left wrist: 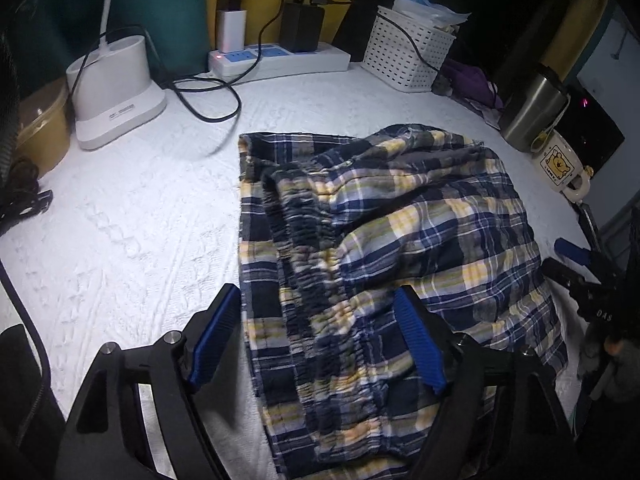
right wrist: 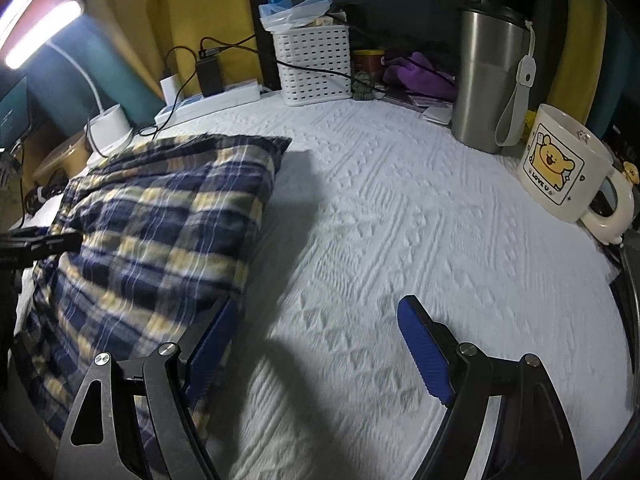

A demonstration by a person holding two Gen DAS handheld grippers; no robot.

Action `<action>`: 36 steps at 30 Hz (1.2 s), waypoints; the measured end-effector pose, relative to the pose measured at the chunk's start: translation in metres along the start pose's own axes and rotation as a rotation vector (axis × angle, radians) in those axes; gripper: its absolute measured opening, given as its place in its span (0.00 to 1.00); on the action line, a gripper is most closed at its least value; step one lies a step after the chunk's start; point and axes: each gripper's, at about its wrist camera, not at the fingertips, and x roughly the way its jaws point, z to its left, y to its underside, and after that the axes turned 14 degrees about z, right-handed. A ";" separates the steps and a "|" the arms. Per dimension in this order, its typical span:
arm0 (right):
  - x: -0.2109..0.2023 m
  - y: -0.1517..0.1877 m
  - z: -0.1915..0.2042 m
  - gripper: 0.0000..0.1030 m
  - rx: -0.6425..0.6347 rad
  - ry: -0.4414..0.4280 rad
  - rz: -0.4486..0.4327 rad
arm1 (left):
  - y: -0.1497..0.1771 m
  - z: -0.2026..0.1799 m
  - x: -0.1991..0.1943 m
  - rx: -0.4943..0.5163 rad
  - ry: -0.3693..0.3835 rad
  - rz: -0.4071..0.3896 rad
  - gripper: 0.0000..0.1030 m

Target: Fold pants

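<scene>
The plaid pants (left wrist: 384,240), navy, yellow and white, lie folded in a bundle on the white textured cloth (left wrist: 132,220). Their gathered waistband runs between my fingers. My left gripper (left wrist: 316,312) is open, straddling the waistband at the near edge, gripping nothing. In the right wrist view the pants (right wrist: 152,220) lie at the left. My right gripper (right wrist: 316,320) is open over bare cloth, its left finger (right wrist: 212,344) beside the pants' right edge. The right gripper also shows at the far right of the left wrist view (left wrist: 588,276).
At the back stand a white lamp base (left wrist: 116,92), a power strip (left wrist: 280,60) with chargers and cables, and a white basket (left wrist: 408,52). A steel tumbler (right wrist: 488,80) and a bear mug (right wrist: 560,164) stand at the right. A brown tub (left wrist: 40,128) is at the left.
</scene>
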 end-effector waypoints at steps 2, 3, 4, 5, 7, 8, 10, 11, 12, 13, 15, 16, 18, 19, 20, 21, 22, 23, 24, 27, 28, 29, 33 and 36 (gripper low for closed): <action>0.003 -0.005 0.000 0.81 0.003 -0.008 0.000 | -0.001 -0.006 0.001 0.026 0.024 0.010 0.76; 0.003 -0.006 0.000 0.81 0.002 -0.010 -0.002 | -0.001 -0.011 0.002 0.047 0.025 0.013 0.76; 0.004 -0.009 0.000 0.81 0.001 -0.016 -0.005 | -0.002 -0.014 0.004 0.060 0.020 0.016 0.76; 0.005 -0.010 0.001 0.81 0.003 -0.026 -0.008 | -0.003 -0.016 0.005 0.065 0.013 0.015 0.76; 0.007 -0.015 0.001 0.81 0.009 -0.049 -0.013 | -0.005 -0.016 0.006 0.075 0.012 0.012 0.76; 0.008 -0.017 0.002 0.81 0.010 -0.061 -0.014 | -0.007 -0.015 0.007 0.075 0.017 0.011 0.77; 0.011 -0.022 0.003 0.81 0.012 -0.087 -0.014 | -0.009 -0.014 0.008 0.080 0.026 0.003 0.77; 0.012 -0.024 0.004 0.81 0.010 -0.096 -0.012 | -0.009 -0.014 0.008 0.084 0.025 -0.001 0.77; 0.015 -0.027 0.006 0.81 0.006 -0.109 -0.009 | -0.009 -0.015 0.009 0.087 0.020 -0.006 0.77; 0.016 -0.029 0.007 0.81 0.004 -0.116 -0.009 | -0.009 -0.016 0.009 0.090 0.014 -0.011 0.77; 0.019 -0.036 0.011 0.81 -0.006 -0.140 -0.012 | -0.007 -0.018 0.009 0.097 0.007 -0.026 0.77; 0.021 -0.040 0.013 0.81 -0.009 -0.157 -0.013 | -0.007 -0.018 0.010 0.101 0.005 -0.031 0.77; 0.025 -0.046 0.016 0.81 -0.014 -0.187 -0.011 | -0.006 -0.019 0.011 0.109 0.002 -0.043 0.77; 0.029 -0.050 0.019 0.81 -0.019 -0.208 -0.002 | -0.005 -0.019 0.011 0.111 0.001 -0.049 0.77; 0.030 -0.052 0.021 0.81 -0.024 -0.211 -0.003 | -0.005 -0.019 0.011 0.112 -0.001 -0.055 0.77; 0.032 -0.054 0.023 0.81 -0.031 -0.221 -0.003 | -0.004 -0.020 0.011 0.112 -0.005 -0.061 0.77; 0.034 -0.057 0.025 0.81 -0.039 -0.240 -0.002 | -0.003 -0.021 0.011 0.116 -0.011 -0.067 0.77; 0.036 -0.060 0.027 0.81 -0.046 -0.259 -0.001 | -0.003 -0.022 0.011 0.118 -0.015 -0.070 0.75; 0.037 -0.063 0.029 0.81 -0.050 -0.272 -0.001 | -0.003 -0.022 0.011 0.120 -0.018 -0.074 0.70; 0.040 -0.067 0.042 0.81 -0.088 -0.280 0.006 | -0.002 -0.024 0.010 0.139 -0.013 -0.081 0.59; 0.041 -0.067 0.046 0.81 -0.105 -0.283 0.007 | -0.002 -0.025 0.010 0.146 -0.015 -0.082 0.57; 0.041 -0.068 0.051 0.79 -0.129 -0.288 0.013 | -0.002 -0.027 0.010 0.151 -0.015 -0.081 0.51; 0.044 -0.069 0.062 0.62 -0.170 -0.285 0.017 | -0.001 -0.033 0.010 0.175 -0.010 -0.082 0.37; 0.045 -0.070 0.060 0.44 -0.160 -0.301 0.018 | -0.001 -0.035 0.010 0.180 -0.001 -0.081 0.31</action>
